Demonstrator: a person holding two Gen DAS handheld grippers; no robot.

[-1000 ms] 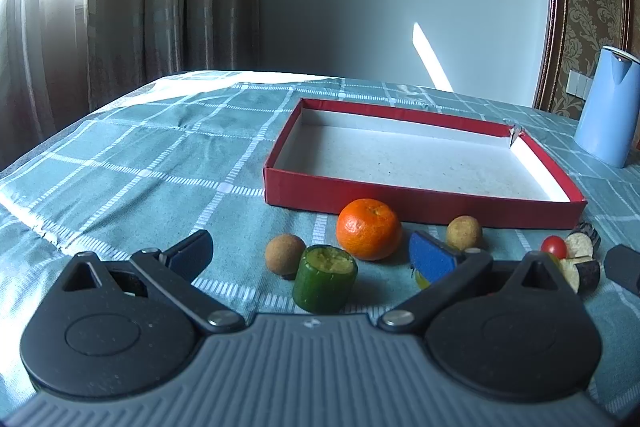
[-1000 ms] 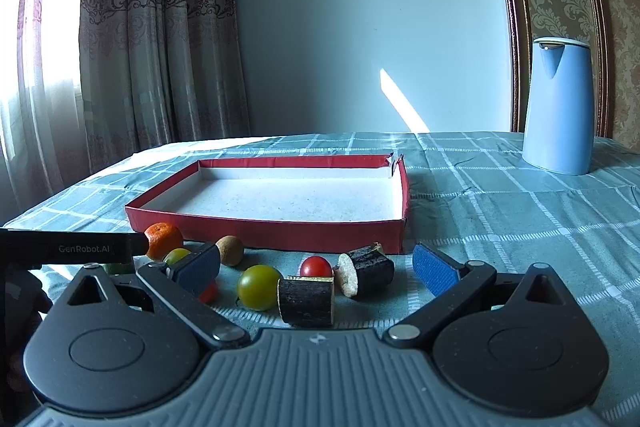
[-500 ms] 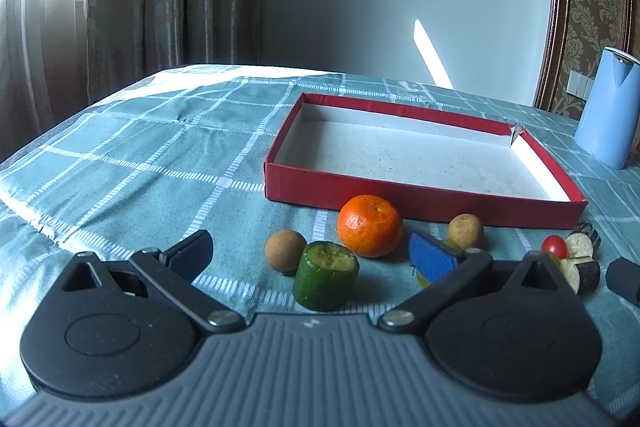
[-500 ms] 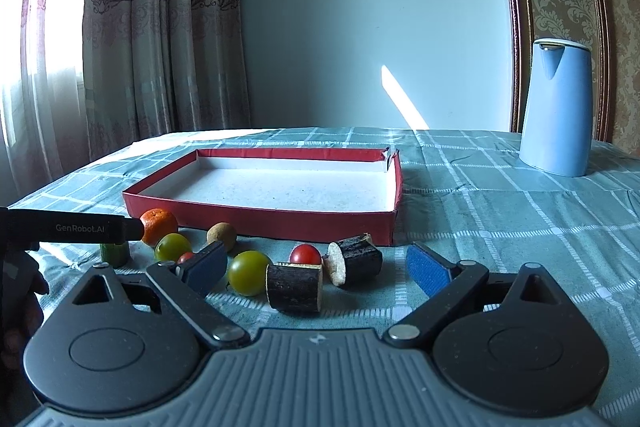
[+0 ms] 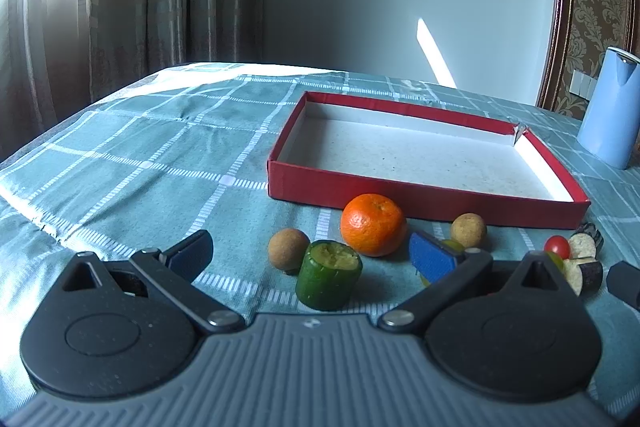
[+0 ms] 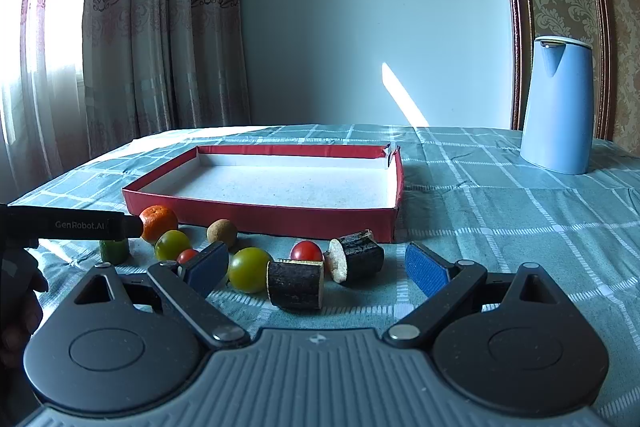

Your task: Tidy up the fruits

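A shallow red tray (image 5: 424, 193) (image 6: 264, 217) lies on the table, with nothing in it. In front of it in the left wrist view lie an orange (image 5: 372, 225), two brown round fruits (image 5: 288, 249) (image 5: 469, 230), a green cucumber chunk (image 5: 329, 279), a red cherry tomato (image 5: 557, 247) and eggplant pieces (image 5: 584, 273). My left gripper (image 5: 312, 259) is open, the cucumber chunk between its fingers. My right gripper (image 6: 318, 267) is open around a green tomato (image 6: 250, 269), an eggplant piece (image 6: 296, 283), a red tomato (image 6: 306, 251) and another eggplant piece (image 6: 356, 255).
A blue kettle (image 5: 610, 111) (image 6: 558, 107) stands at the back right on the checked teal tablecloth (image 5: 160, 163). The left gripper's body (image 6: 68, 225) shows at the left of the right wrist view. Curtains hang behind the table's left edge.
Both grippers have risen and tilted down slightly, so the table and fruits appear lower in view. Both stay open. No fruit has moved.
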